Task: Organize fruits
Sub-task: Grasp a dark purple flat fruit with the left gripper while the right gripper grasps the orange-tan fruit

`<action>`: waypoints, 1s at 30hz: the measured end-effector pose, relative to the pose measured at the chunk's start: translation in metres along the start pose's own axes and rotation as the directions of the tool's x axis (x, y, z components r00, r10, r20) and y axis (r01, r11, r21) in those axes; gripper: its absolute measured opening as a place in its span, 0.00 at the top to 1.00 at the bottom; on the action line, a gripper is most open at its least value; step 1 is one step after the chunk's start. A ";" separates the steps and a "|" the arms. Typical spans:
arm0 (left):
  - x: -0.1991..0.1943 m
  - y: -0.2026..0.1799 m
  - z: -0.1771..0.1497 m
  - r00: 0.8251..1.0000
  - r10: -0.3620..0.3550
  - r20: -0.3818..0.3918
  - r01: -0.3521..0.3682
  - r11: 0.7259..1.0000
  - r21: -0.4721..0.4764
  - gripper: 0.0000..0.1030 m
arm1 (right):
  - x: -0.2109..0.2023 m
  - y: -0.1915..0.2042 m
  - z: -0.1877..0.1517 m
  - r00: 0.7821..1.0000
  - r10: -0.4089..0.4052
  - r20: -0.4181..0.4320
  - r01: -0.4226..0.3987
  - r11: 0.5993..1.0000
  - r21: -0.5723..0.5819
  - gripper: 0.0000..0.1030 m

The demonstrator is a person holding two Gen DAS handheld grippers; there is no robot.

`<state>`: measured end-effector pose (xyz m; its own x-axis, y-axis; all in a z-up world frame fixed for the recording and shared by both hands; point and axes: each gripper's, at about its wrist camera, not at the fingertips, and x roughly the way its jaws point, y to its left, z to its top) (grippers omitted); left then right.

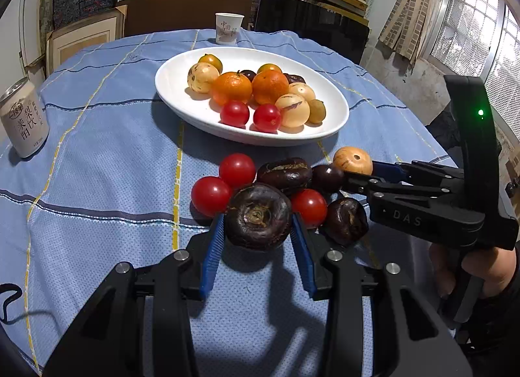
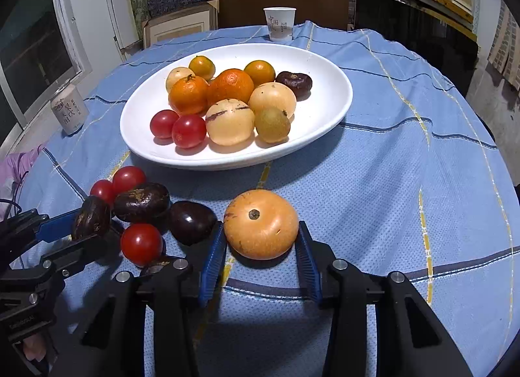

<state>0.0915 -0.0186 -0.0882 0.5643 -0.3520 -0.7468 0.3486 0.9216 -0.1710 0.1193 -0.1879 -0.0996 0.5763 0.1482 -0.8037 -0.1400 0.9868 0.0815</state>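
Observation:
My left gripper (image 1: pixel 258 225) is shut on a dark brown water chestnut (image 1: pixel 258 214), its blue pads pressing both sides. Around it on the blue cloth lie three cherry tomatoes (image 1: pixel 237 168) and several more dark chestnuts (image 1: pixel 284 173). In the right wrist view my right gripper (image 2: pixel 261 234) is shut on a round tan fruit (image 2: pixel 260 224) that rests on the cloth, just right of the pile. Behind both stands a white oval plate (image 2: pixel 325 94) holding oranges, pale melon-like fruits, two tomatoes and a dark chestnut. The left gripper (image 2: pixel 89 224) shows at the left with its chestnut.
A drink can (image 1: pixel 24 118) stands at the cloth's left edge and a paper cup (image 1: pixel 229 28) behind the plate. A hand (image 1: pixel 487 266) holds the right gripper's handle. Dark chairs and shelves stand beyond the round table. Bare cloth (image 2: pixel 406 181) lies right of the plate.

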 end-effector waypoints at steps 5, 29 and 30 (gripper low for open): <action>0.000 0.000 0.001 1.000 0.003 0.000 -0.003 1.000 -0.001 0.61 | 0.001 -0.001 0.002 1.000 0.010 0.005 -0.010 1.000 0.003 0.56; -0.013 -0.005 -0.002 0.996 0.083 0.034 -0.083 0.996 0.023 0.61 | -0.049 -0.021 -0.030 0.994 0.042 0.102 -0.051 0.995 0.087 0.57; -0.014 -0.006 -0.003 0.996 0.086 0.035 -0.087 0.996 0.025 0.61 | -0.051 -0.021 -0.031 0.993 0.043 0.106 -0.052 0.995 0.087 0.57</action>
<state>0.0794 -0.0183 -0.0786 0.6183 -0.2771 -0.7355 0.3170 0.9442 -0.0892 0.0682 -0.2187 -0.0783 0.6516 0.1965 -0.7327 -0.0992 0.9797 0.1744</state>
